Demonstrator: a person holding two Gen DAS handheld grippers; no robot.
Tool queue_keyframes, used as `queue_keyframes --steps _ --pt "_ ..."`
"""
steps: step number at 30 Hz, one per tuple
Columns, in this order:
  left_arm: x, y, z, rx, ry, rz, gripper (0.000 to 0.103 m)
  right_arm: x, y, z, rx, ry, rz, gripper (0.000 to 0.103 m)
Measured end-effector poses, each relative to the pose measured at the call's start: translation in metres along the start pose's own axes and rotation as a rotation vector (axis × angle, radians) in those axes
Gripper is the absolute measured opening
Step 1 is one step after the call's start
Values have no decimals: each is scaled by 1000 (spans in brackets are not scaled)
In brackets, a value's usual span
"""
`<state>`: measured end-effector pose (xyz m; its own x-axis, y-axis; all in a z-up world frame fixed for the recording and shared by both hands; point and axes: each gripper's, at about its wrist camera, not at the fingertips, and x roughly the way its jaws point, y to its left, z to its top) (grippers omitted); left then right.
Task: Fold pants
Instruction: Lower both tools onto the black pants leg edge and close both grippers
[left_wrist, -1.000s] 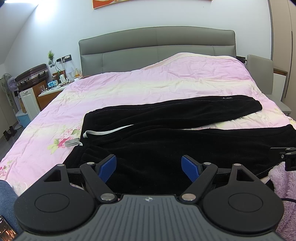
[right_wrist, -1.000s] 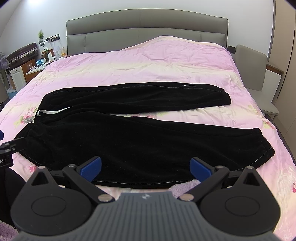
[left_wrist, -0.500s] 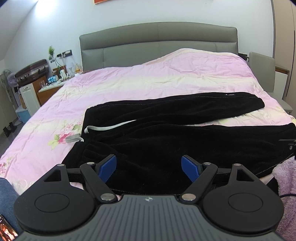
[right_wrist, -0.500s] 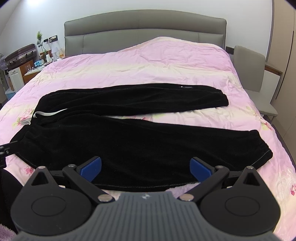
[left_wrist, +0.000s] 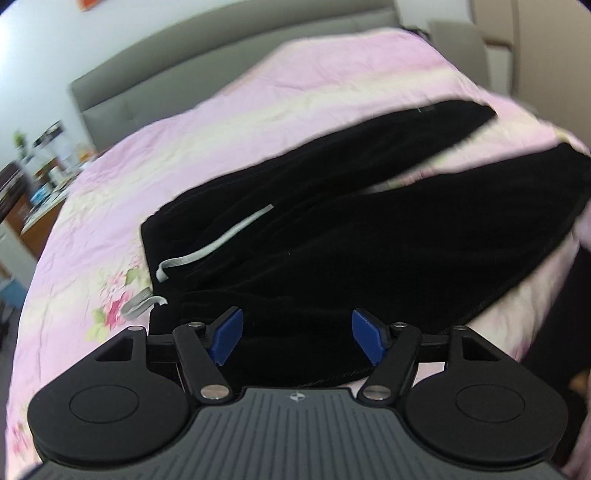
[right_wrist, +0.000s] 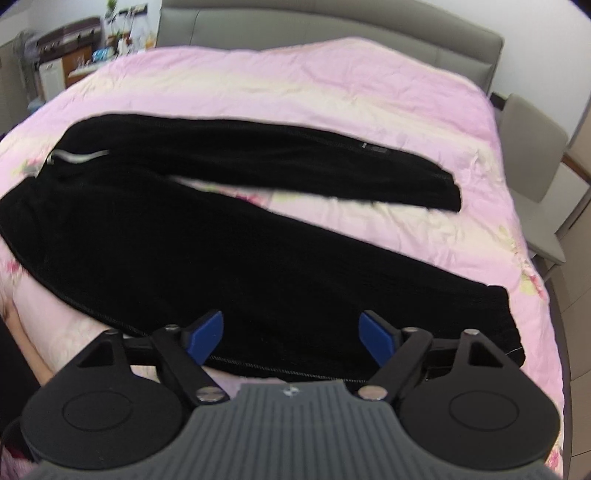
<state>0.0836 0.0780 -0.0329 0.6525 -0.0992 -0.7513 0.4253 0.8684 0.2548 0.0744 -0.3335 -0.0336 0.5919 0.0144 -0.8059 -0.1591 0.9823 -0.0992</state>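
While black pants (left_wrist: 332, 240) lie spread just ahead, left claw (left_wrist: 297, 341), right claw (right_wrist: 291, 338) gape, empty.

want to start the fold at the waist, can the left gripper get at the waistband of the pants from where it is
Probably yes. The left gripper has its jaws open right over the waistband end of the pants, which lie flat on the bed. Nothing sits between them, only the drawstring off to the side.
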Motion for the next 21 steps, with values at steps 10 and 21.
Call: queue_keyframes --steps 10,21 --pt "78 7 -18 380 271 -134 81 53 -57 4 -1 164 -58 70" --pt "151 -50 -45 724 414 -106 94 85 -118 1 29 301 -70 70"
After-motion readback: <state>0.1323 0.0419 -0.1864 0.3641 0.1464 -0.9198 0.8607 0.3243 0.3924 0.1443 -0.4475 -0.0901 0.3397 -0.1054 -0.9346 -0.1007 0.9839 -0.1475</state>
